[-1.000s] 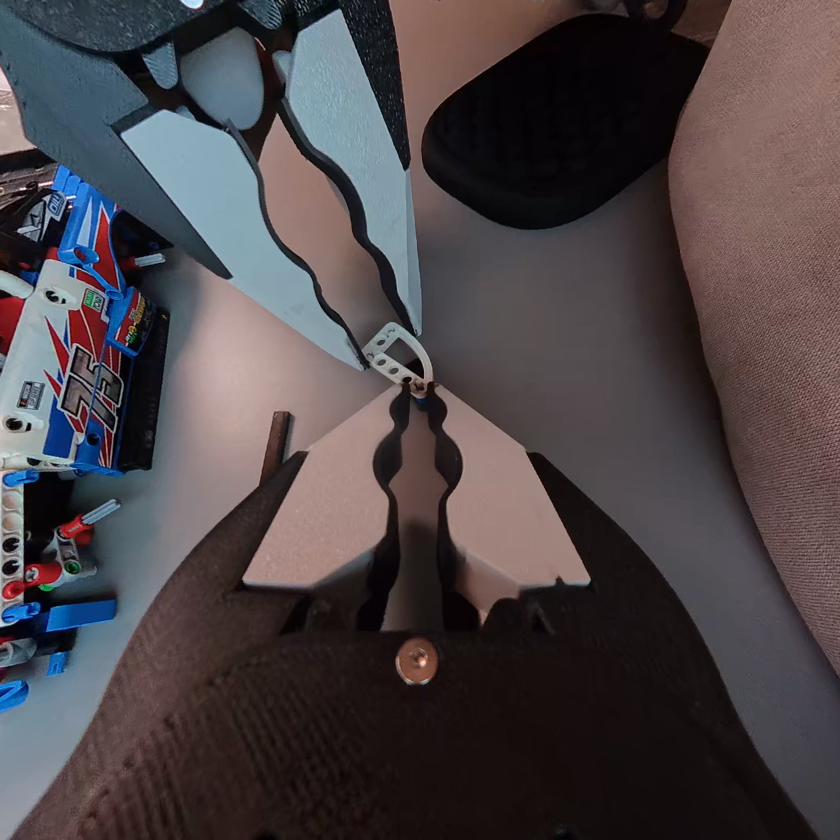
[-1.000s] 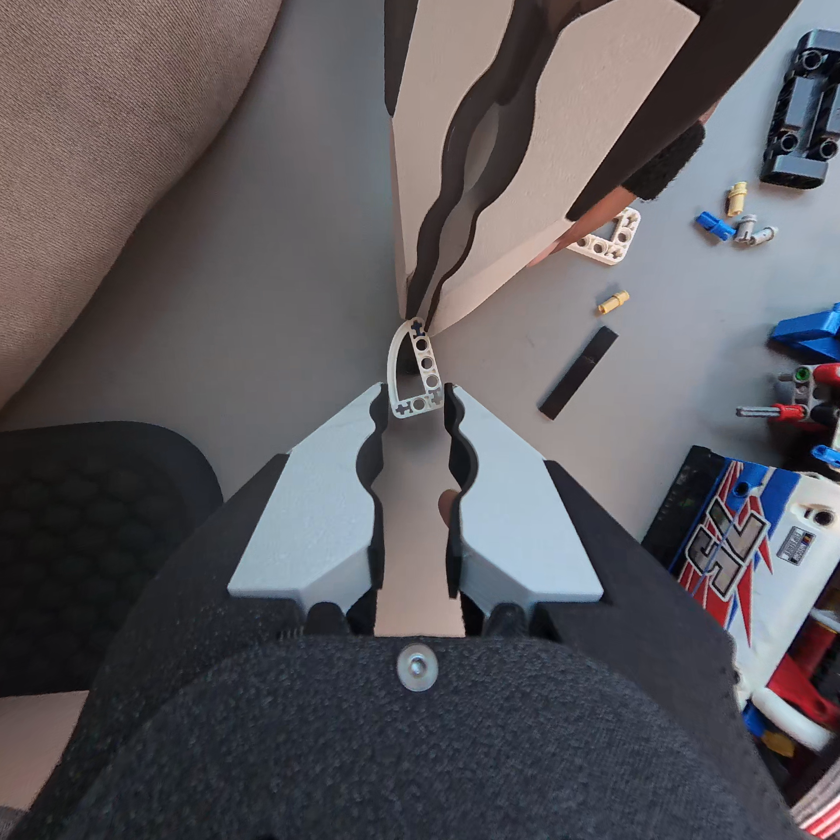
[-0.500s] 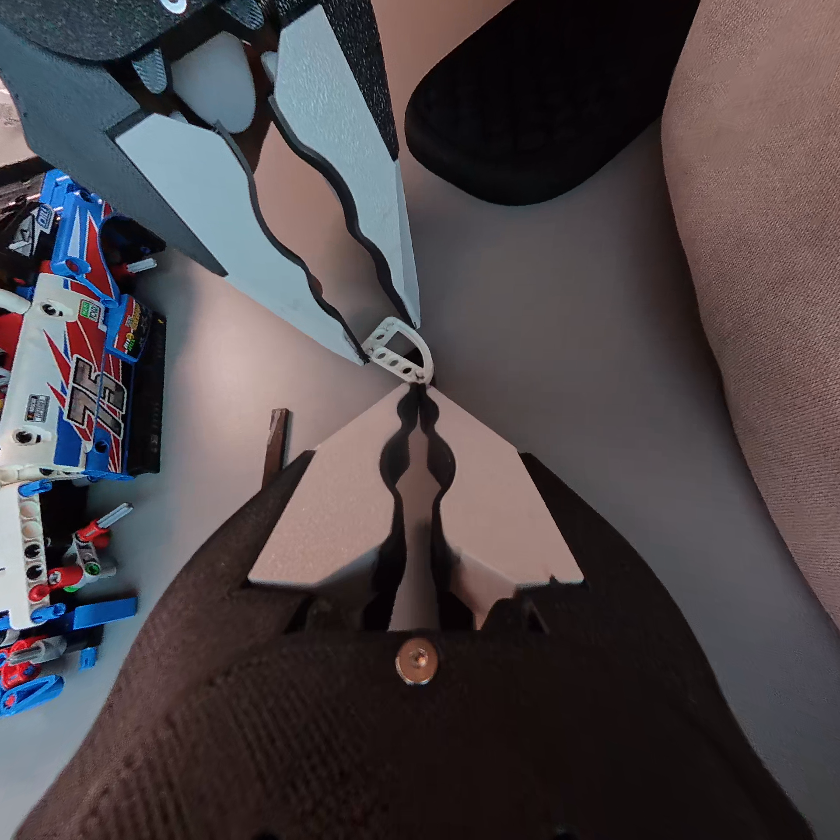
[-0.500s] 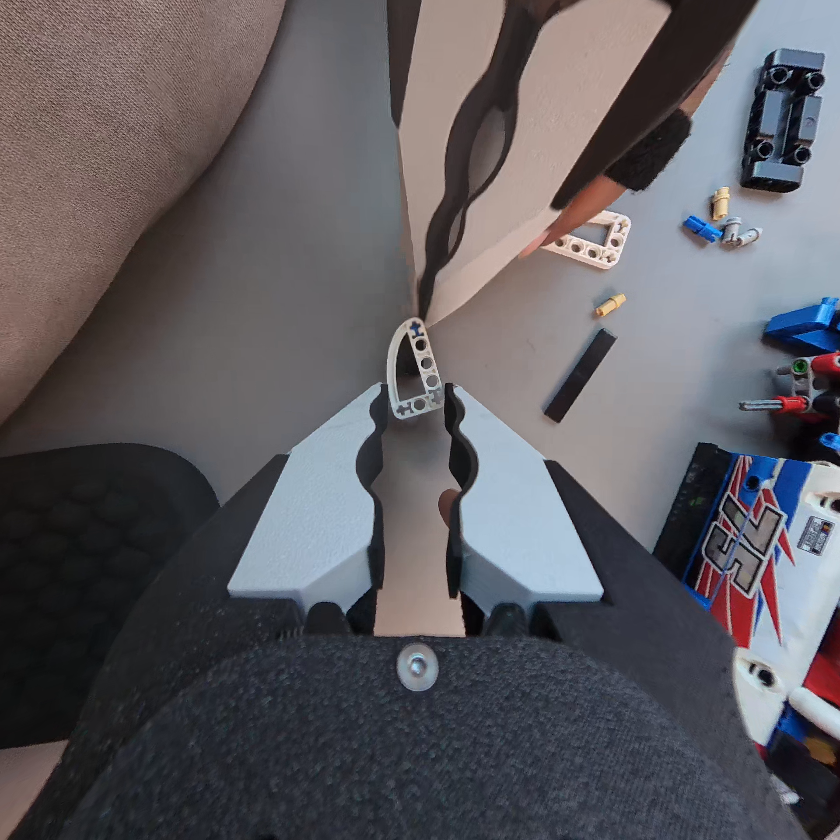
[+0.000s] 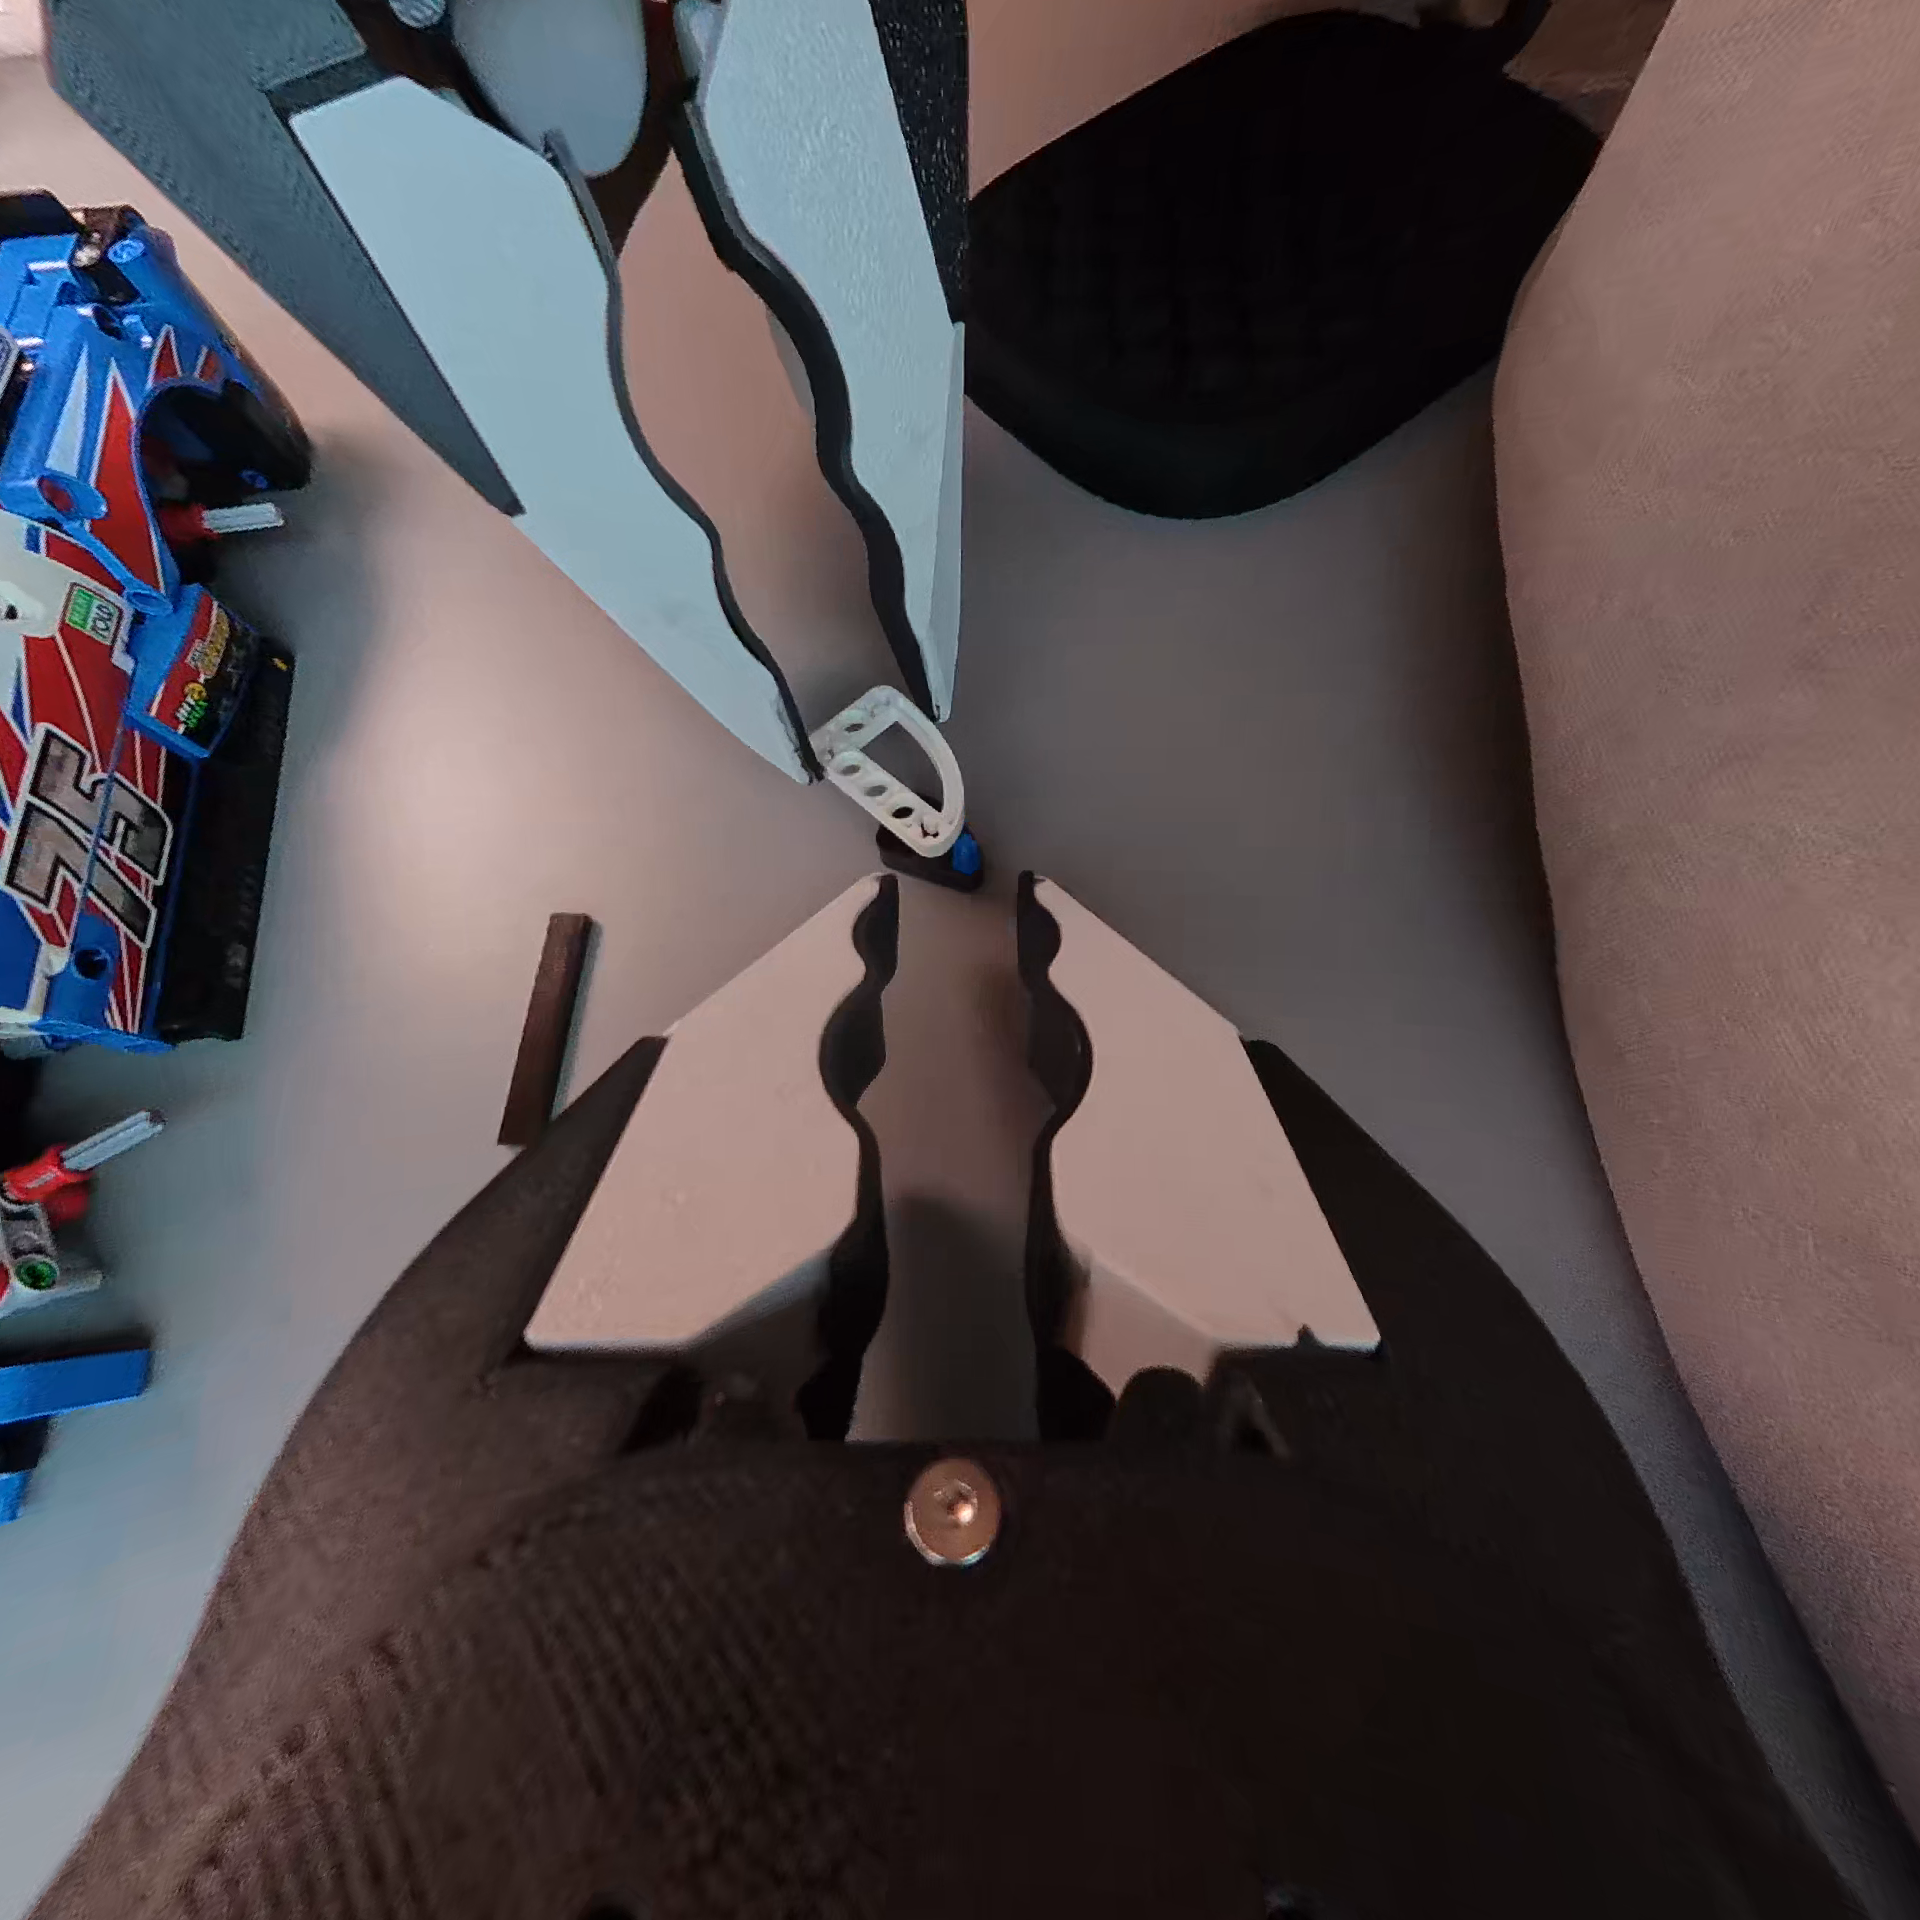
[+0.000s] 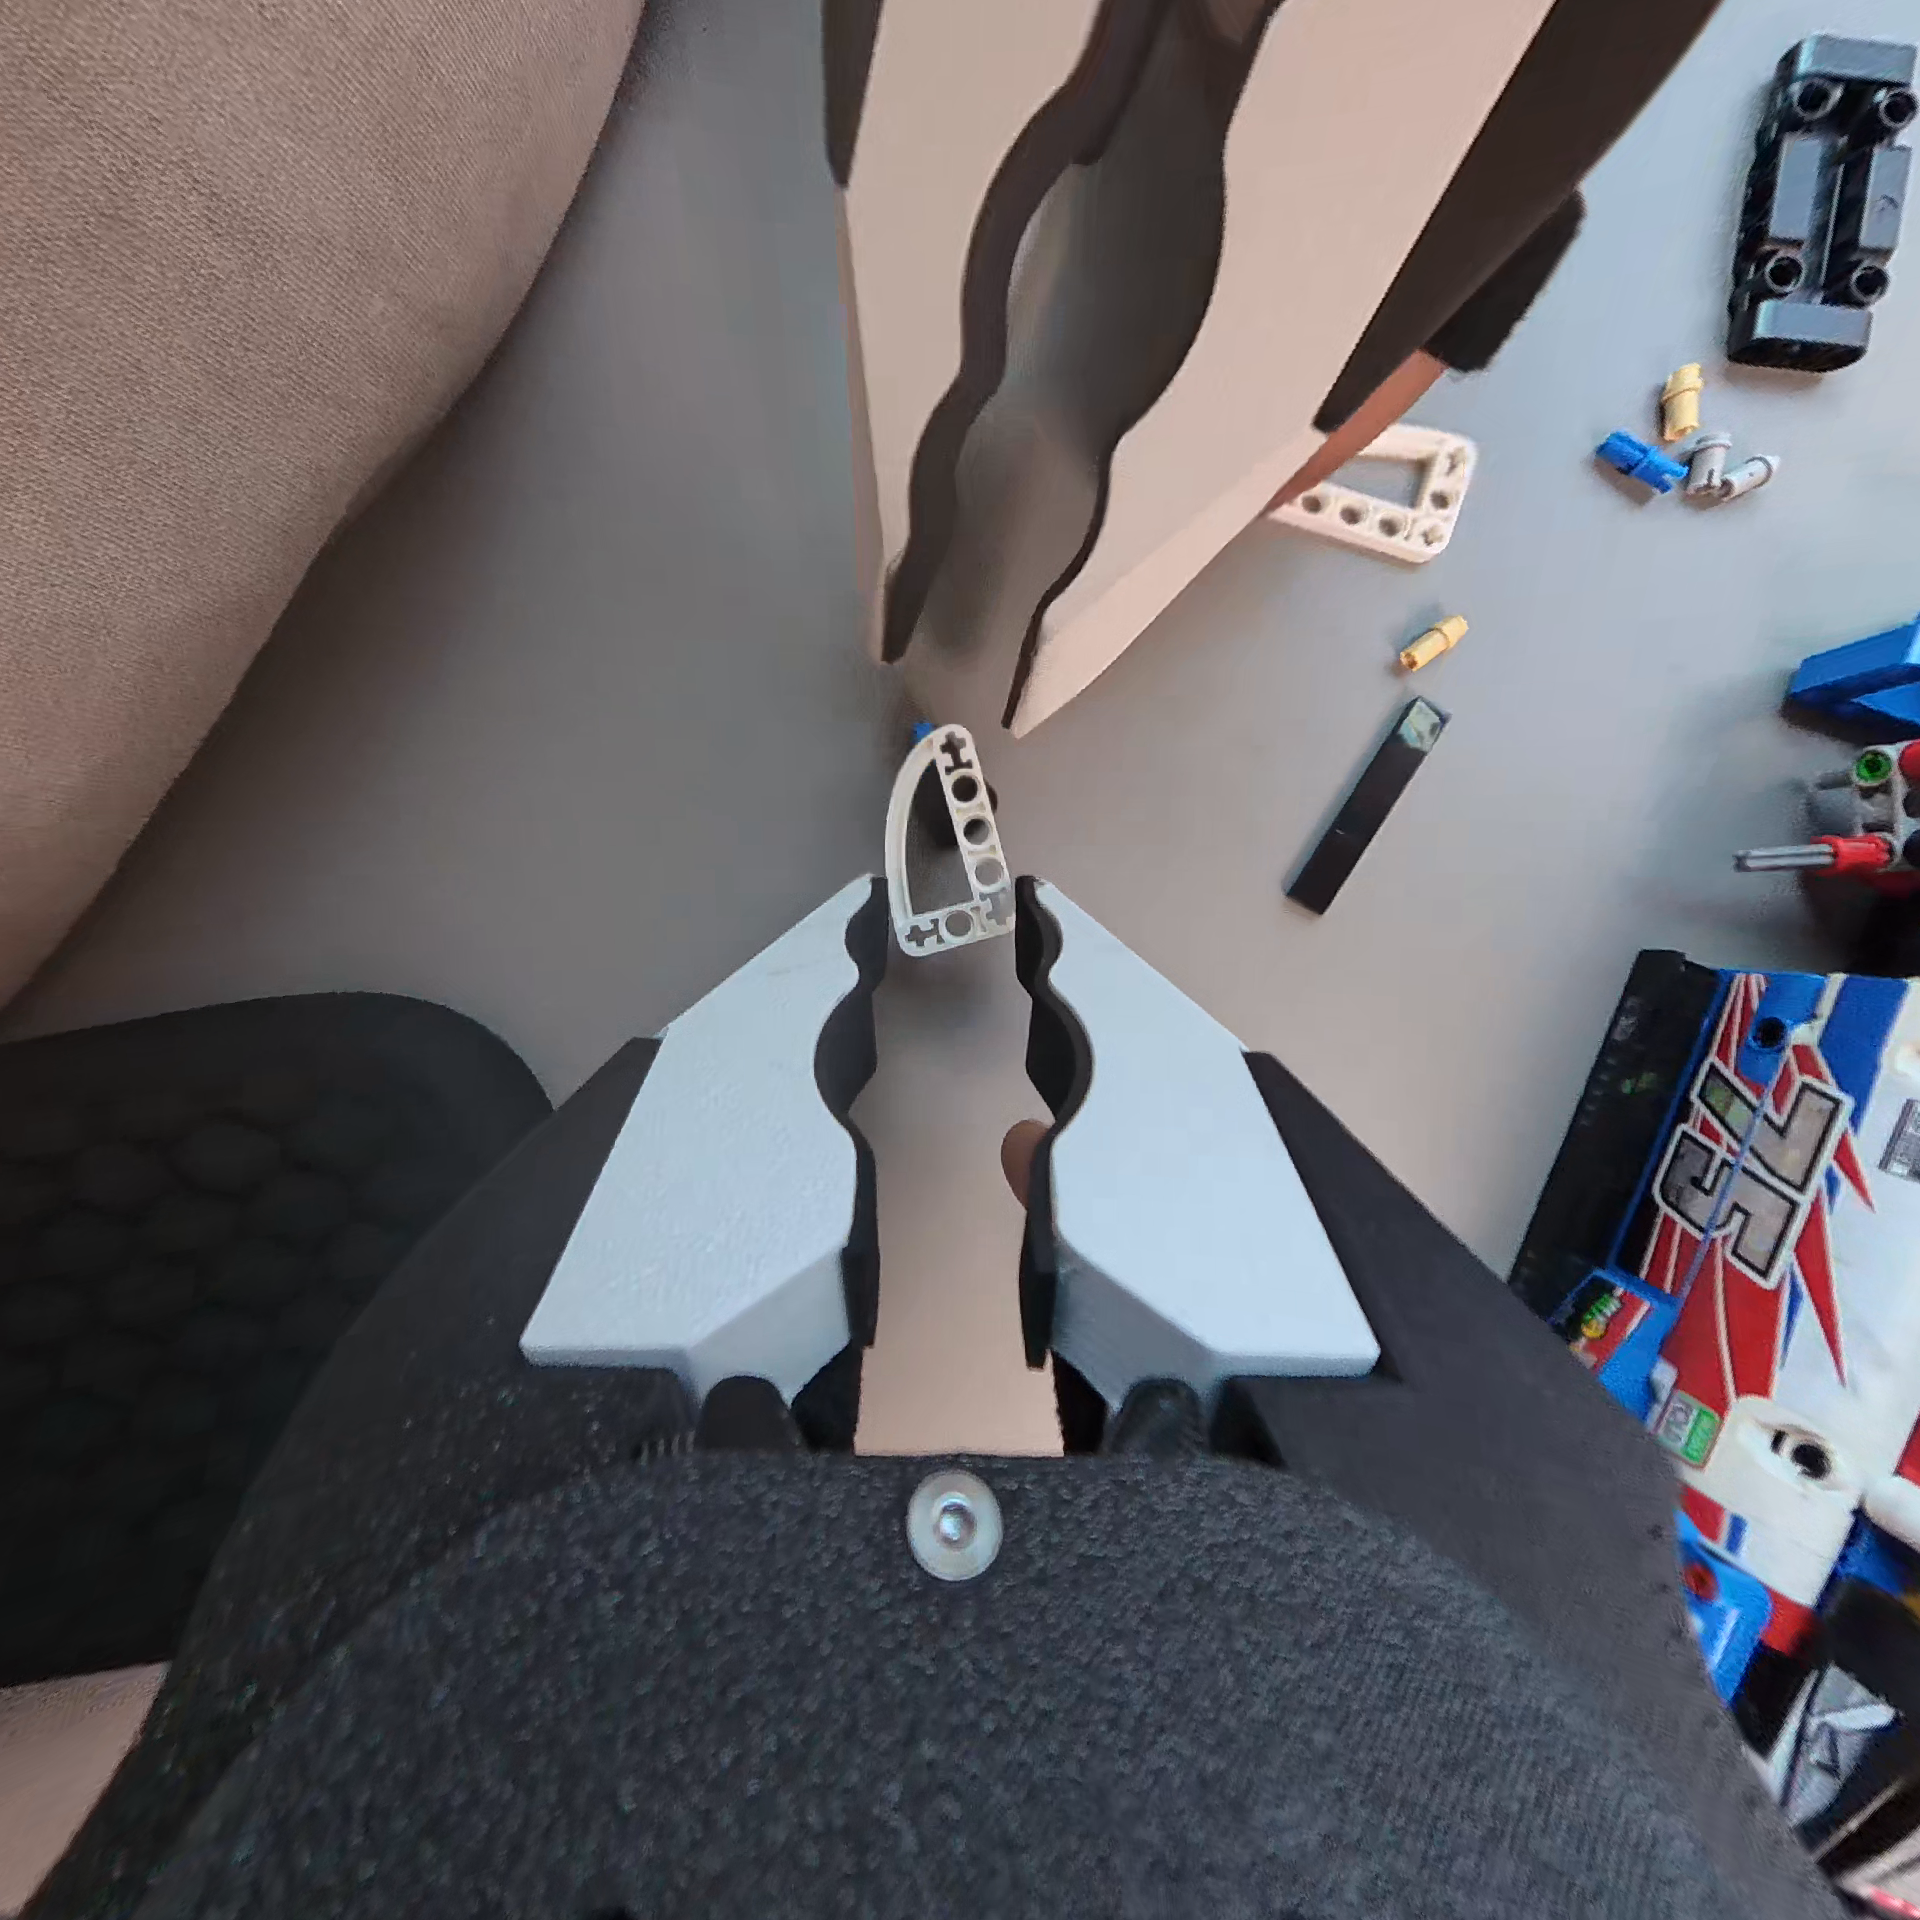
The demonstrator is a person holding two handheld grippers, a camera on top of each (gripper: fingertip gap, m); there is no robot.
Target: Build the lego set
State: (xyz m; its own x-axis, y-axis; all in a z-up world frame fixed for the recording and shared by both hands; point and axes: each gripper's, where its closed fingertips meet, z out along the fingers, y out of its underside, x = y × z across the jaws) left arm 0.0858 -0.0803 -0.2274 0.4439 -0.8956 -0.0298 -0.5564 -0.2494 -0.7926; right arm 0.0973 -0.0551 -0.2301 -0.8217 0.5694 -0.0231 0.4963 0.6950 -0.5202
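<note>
The right gripper pinches the short base of a white curved lego piece at centre frame, holding it clear of the grey tabletop, probably so its far end stays reachable. The piece's long axis runs straight up the frame, its narrow tip pointing away from the right gripper towards the left gripper, with a blue pin showing at that tip. In the left wrist view the left gripper is spread, touching nothing, just short of the pin. The partly built car lies at the lower right.
</note>
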